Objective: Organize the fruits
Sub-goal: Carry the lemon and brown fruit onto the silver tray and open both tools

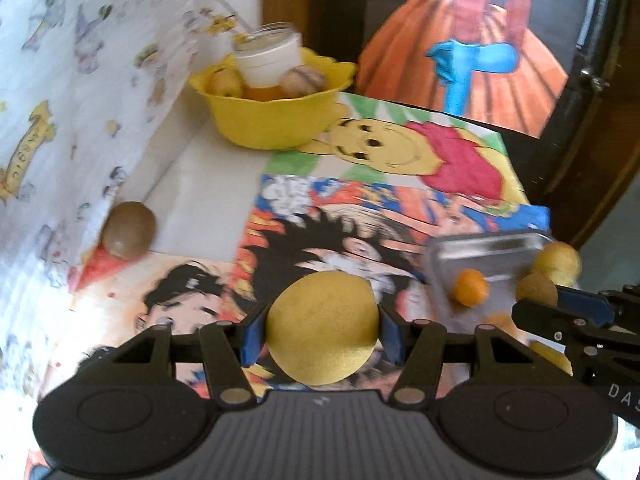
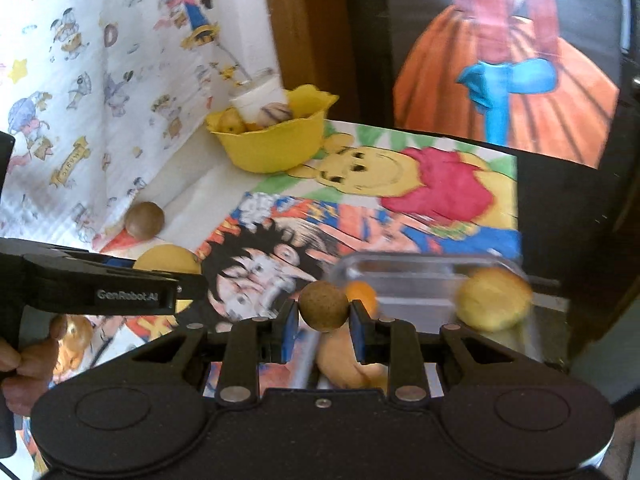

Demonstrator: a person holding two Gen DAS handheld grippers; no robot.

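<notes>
A cartoon-covered table (image 1: 192, 184) carries a yellow bowl (image 1: 268, 120), tray (image 1: 480, 256) and brown fruit (image 1: 130, 229).

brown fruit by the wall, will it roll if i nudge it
Probably yes: the brown fruit looks round and smooth, so a nudge should set it rolling. It lies by the paper wall, which would likely stop it that way. It keeps its shape, so probably firm, not floppy.

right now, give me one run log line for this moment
left gripper: shut on yellow fruit | right gripper: shut on small brown fruit | yellow bowl: far end, holds fruit | metal tray: near right
</notes>
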